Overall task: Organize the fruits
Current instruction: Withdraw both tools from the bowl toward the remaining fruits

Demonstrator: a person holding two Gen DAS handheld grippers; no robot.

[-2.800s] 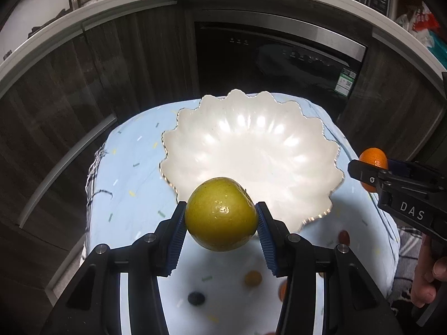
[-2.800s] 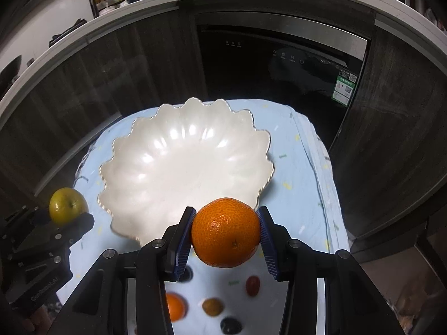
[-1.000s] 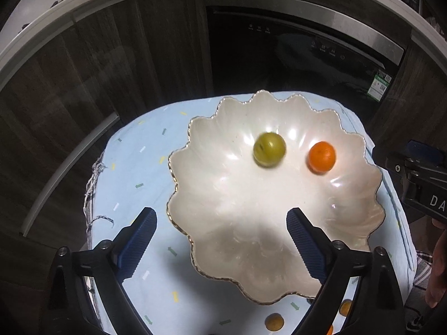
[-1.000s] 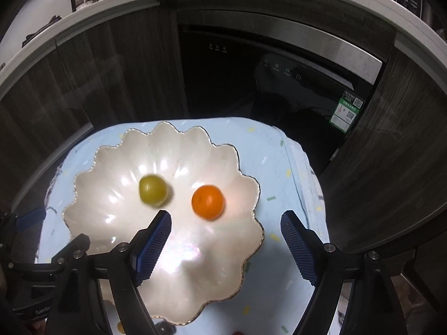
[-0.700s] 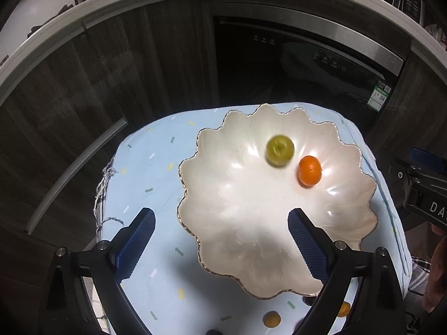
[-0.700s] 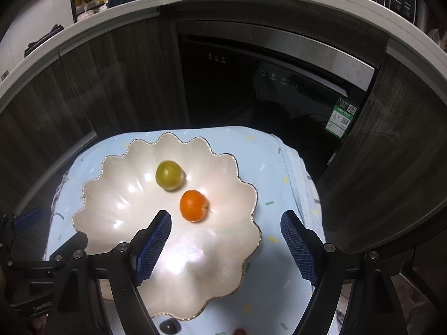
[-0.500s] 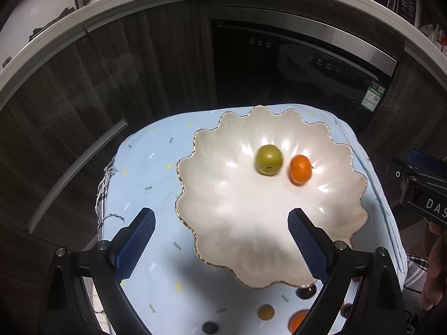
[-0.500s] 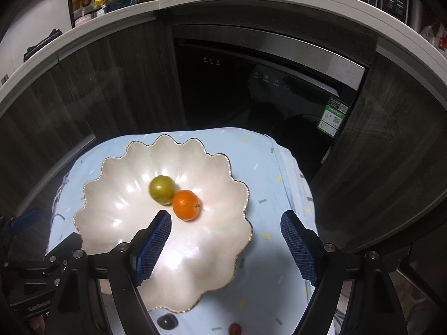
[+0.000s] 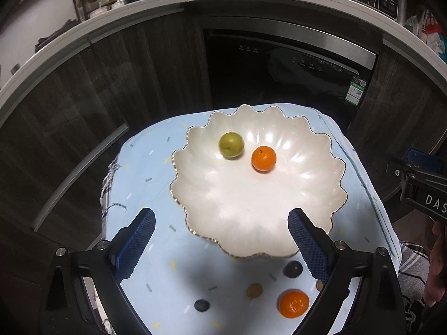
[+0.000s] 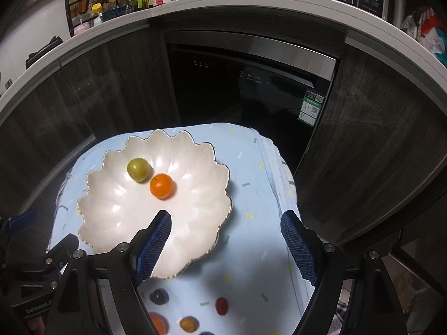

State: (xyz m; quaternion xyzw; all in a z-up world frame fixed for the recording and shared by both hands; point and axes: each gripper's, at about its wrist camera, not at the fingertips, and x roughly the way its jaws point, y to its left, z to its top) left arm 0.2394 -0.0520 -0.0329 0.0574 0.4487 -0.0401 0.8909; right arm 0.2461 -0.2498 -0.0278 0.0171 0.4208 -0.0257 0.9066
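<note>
Two fruits already sit in our scalloped white ceramic bowl (image 9: 279, 195), and the loose round orange tangerine (image 9: 294, 303) lies at five o'clock beneath our released, empty left gripper (image 9: 220, 247), nearer than the equally spread right gripper (image 10: 225, 245).

Dark wood cabinets (image 9: 97, 106), black dishwasher (image 10: 251, 89), white countertop (image 10: 251, 0).

A green fruit (image 9: 230, 145) and an orange (image 9: 263, 158) lie just apart in the scalloped bowl (image 9: 329, 192); the left hand-held gripper (image 9: 221, 240) gapes empty.
</note>
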